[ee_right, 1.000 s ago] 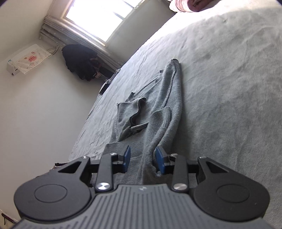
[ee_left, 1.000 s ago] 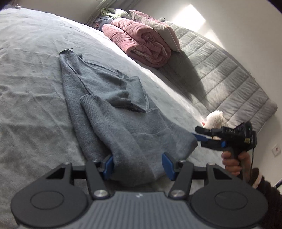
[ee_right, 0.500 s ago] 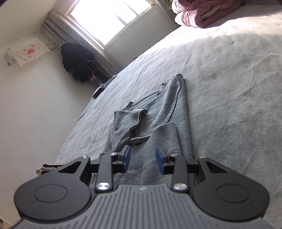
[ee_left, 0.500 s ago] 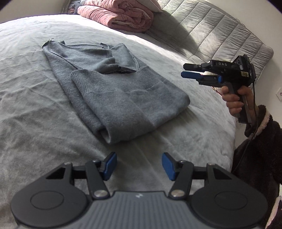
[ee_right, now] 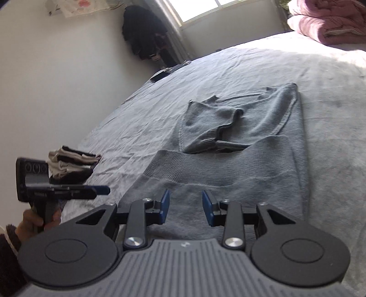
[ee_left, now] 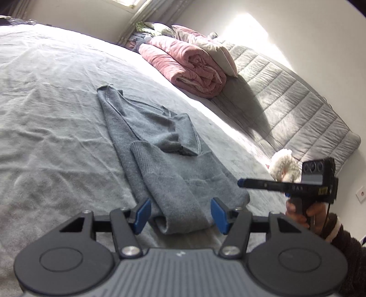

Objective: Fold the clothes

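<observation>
Both grippers have dropped back near the grey sweater (ee_left: 164,164), lying part-folded mid-frame on the bed (ee_left: 45,114); left gripper (ee_left: 180,213) spread astride its near fold, right gripper (ee_right: 185,206) spread, empty, suggesting another fold

Grey knit sweater (ee_left: 164,169), pale grey bedspread (ee_left: 45,114), pink rolled quilt (ee_left: 189,66), blue-padded black tongs (ee_left: 180,216)

The right gripper (ee_left: 242,182) carries pale letters along its black side that look like "DAS", blurred. A small yellow label sits just behind them, unreadable. The wall poster (ee_right: 68,6) is too blurred to read.
</observation>
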Demonstrator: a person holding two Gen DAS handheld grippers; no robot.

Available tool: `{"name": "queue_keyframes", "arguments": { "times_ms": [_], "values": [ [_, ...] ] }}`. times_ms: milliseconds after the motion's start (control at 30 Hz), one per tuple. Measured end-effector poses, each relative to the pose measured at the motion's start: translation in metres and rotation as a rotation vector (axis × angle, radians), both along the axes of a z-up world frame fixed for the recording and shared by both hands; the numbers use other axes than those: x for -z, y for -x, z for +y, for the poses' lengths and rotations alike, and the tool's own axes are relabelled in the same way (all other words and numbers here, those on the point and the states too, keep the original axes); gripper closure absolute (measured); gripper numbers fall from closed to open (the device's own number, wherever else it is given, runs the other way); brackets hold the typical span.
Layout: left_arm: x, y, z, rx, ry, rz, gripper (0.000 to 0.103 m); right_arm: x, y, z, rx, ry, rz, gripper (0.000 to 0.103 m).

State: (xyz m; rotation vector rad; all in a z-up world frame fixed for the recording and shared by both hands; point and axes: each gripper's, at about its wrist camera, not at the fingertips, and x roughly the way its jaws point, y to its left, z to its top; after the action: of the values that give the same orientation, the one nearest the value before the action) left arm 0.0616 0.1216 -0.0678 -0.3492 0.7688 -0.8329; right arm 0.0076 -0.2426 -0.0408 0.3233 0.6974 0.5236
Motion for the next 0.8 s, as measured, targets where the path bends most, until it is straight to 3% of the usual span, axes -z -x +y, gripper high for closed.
{"name": "queue_keyframes", "arguments": {
  "times_ms": [300,433,500,600,633,667,800],
  "values": [
    [0.011,-0.007,0.011,-0.104,-0.003,0.083,0.044,0.001,0.004,0.103,-0.271,0.162,-0.127,0.066],
    [0.016,-0.01,0.013,-0.113,0.004,0.104,0.044,0.01,0.008,0.137,-0.327,0.304,-0.204,0.069],
    [0.018,-0.011,0.014,-0.114,0.012,0.108,0.044,0.019,0.009,0.149,-0.349,0.386,-0.226,0.073],
    [0.02,-0.014,0.014,-0.113,0.014,0.112,0.044,0.032,0.011,0.156,-0.346,0.503,-0.279,0.088],
    [0.02,-0.015,0.014,-0.112,0.01,0.113,0.044,0.033,0.01,0.154,-0.332,0.514,-0.288,0.099],
    [0.021,-0.016,0.013,-0.112,-0.003,0.11,0.044,0.031,0.007,0.149,-0.313,0.493,-0.28,0.102],
    [0.022,-0.017,0.007,-0.098,-0.068,0.079,0.044,0.02,-0.012,0.12,-0.241,0.303,-0.181,0.103]
  ]
}}
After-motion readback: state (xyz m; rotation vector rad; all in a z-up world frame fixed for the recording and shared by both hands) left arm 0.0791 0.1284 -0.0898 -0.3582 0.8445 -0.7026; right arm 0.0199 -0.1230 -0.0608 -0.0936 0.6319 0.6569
